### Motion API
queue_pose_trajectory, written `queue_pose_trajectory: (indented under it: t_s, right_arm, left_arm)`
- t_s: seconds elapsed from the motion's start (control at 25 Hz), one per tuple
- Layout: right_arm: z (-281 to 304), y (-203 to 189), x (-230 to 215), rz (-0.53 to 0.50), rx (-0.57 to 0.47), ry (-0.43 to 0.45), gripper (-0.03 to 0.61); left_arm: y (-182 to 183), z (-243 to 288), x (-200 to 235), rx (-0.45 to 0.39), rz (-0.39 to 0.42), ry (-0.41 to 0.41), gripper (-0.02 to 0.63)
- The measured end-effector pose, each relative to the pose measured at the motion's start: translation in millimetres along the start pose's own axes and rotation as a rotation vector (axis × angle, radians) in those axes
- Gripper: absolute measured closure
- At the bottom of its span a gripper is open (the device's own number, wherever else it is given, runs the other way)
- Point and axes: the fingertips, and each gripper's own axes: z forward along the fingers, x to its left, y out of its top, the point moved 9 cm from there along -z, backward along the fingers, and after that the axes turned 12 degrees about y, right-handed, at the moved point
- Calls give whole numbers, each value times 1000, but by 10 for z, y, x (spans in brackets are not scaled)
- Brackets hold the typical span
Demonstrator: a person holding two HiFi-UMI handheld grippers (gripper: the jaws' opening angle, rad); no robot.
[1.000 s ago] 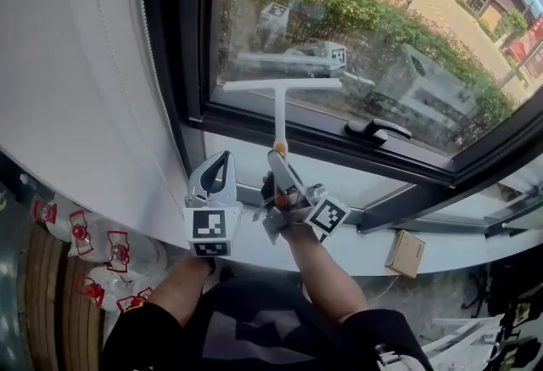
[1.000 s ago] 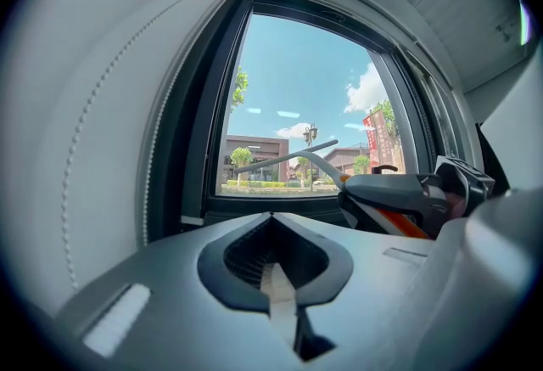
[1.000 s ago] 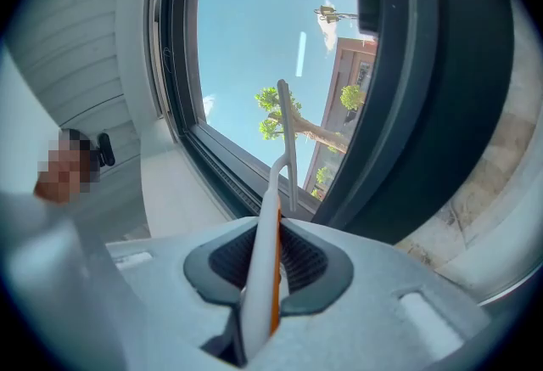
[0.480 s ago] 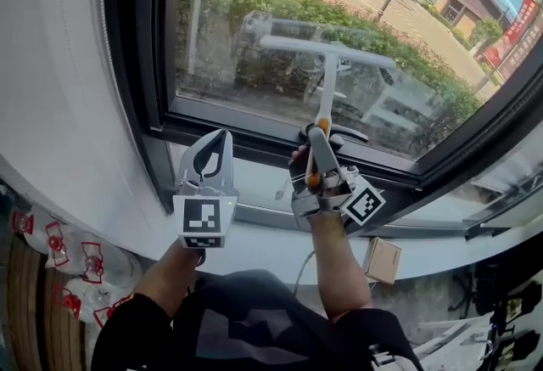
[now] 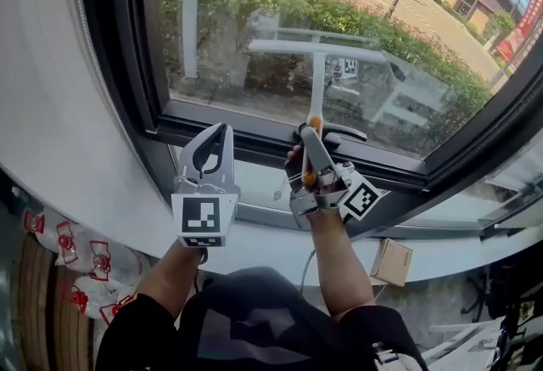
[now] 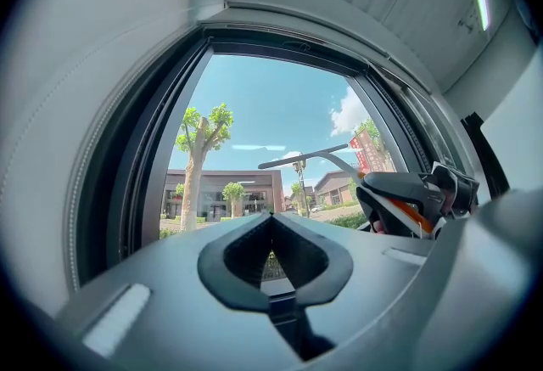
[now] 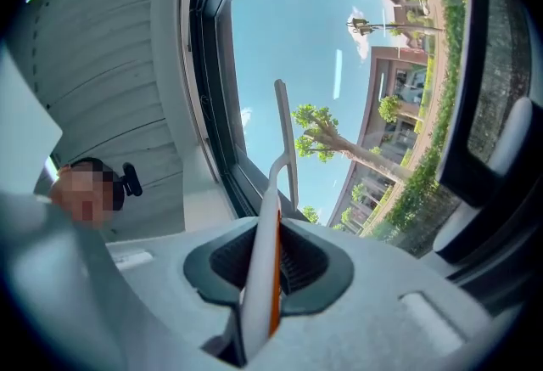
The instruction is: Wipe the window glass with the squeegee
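Well, on the left my left tongs (image 5: 219,140) hang in front of the lower left corner of the window frame (image 5: 153,98), tips closed together with nothing between them; they have no part in the job right now.

Further right, my right tongs (image 5: 310,148) are clamped tight on the orange-and-white handle of the squeegee (image 5: 317,81). The handle points up the window glass (image 5: 254,4). Its white blade lies level across the lower part of the pane, a little above the bottom edge and just above the black window latch (image 5: 344,136). A reflection of the blade sits right behind it, so I judge the rubber is on or almost on the glass, though I can't tell which.

I'd say I'm mid-wipe on the bottom strip of the pane. The next move calls for even pressure, the blade kept flat and level, and a steady pull across or down to the bottom edge without knocking the latch.

As for writing, I can read none. The cubes on both tongs carry only black-and-white square markers. The small cardboard box (image 5: 392,261) on the right end of the sill (image 5: 263,242) looks plain. The red banner (image 5: 530,13) outside, at the far right, is too small to read.
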Motion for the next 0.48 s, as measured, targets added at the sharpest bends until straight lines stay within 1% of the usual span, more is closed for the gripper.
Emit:
queue_pose_trajectory:
  t_s: [0.16, 0.28, 0.36, 0.48]
  right_arm:
    - [-197, -150, -50, 39, -1, -30, 529]
    - [-459, -334, -82, 74, 4, -85, 529]
    - [-611, -454, -106, 97, 5, -118, 529]
    - [-769, -586, -149, 124, 4, -152, 529]
  left_arm:
    - [-155, -11, -109, 55, 4, -9, 595]
    - [-363, -66, -263, 104, 0, -51, 595]
    - [-534, -110, -364, 151, -17, -78, 595]
    - [-712, -149, -459, 215, -24, -100, 595]
